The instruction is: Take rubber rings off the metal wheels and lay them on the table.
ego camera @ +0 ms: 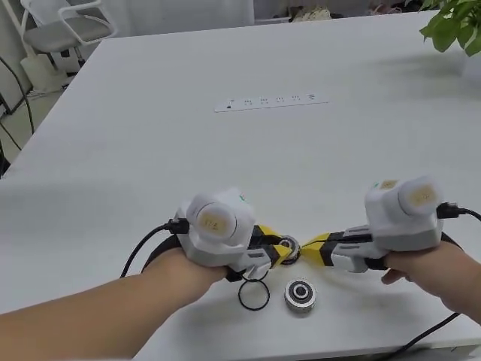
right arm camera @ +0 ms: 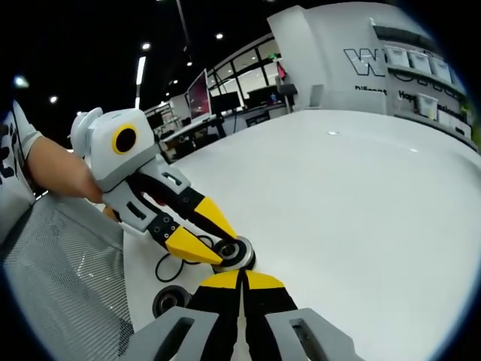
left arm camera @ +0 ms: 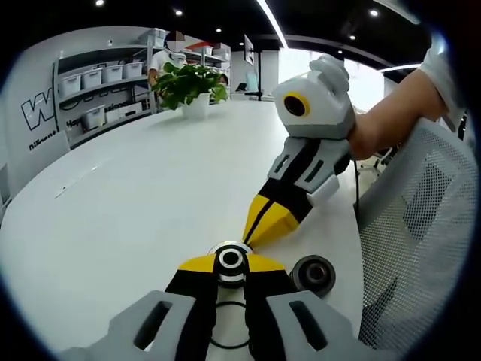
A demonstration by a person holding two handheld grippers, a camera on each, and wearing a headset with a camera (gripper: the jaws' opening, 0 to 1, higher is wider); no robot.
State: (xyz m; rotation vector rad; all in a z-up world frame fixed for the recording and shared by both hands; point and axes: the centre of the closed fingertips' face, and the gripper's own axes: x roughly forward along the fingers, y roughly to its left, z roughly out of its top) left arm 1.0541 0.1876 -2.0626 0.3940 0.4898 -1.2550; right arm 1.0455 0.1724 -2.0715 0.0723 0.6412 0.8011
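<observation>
Left gripper (ego camera: pixel 279 253), low and level, clamps a metal wheel (left arm camera: pixel 230 259). Right gripper (right arm camera: pixel 242 277) faces it, jaws pressed together at the wheel's rim.

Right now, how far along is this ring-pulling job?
One rubber ring already lies loose on the table. The left gripper clamps a metal wheel in its fingers while the right gripper, shut, meets its edge. Whether the second wheel still wears a ring is unclear.

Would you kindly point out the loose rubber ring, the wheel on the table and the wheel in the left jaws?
Loose rubber ring (ego camera: pixel 240 295): head view, left edge of the loop.
Wheel on the table (ego camera: pixel 300 293): head view, its hub.
Held wheel (left arm camera: pixel 231 259): left gripper view, hub between the jaws.
</observation>
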